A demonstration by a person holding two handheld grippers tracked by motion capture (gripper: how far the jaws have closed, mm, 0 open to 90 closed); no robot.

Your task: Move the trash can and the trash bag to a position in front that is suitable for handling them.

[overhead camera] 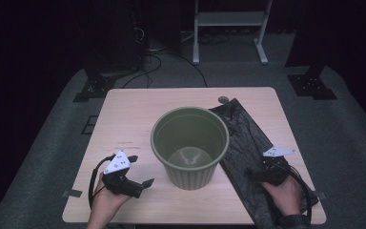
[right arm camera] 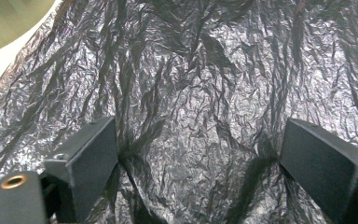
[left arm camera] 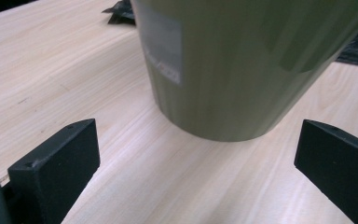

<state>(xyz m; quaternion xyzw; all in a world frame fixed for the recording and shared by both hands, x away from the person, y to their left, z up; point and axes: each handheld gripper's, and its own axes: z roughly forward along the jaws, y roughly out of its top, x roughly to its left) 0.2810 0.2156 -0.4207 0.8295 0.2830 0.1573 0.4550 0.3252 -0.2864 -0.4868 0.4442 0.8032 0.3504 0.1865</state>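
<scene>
At the table's five o'clock corner, the right gripper [overhead camera: 266,172] is held low over a crumpled black bin bag [overhead camera: 248,143], its jaws spread wide with the plastic lying between them but not yet pinched, as the right gripper view shows [right arm camera: 196,116]. Nothing is grasped there. From that gripper toward ten o'clock, the bag is seen lying flat on the wooden table [overhead camera: 124,114], running from the near edge up to about one o'clock, its inner edge just beside the green ribbed bin [overhead camera: 189,145]. The bin stands upright at the table's centre and is empty inside. At seven o'clock the left gripper [overhead camera: 140,183] is rested on the table, released, jaws wide apart and aimed at the bin's base [left arm camera: 223,84], near it but apart. Judged from this, the lining of the bin is barely begun: the bag is still to be picked up, opened and fitted over the rim.
</scene>
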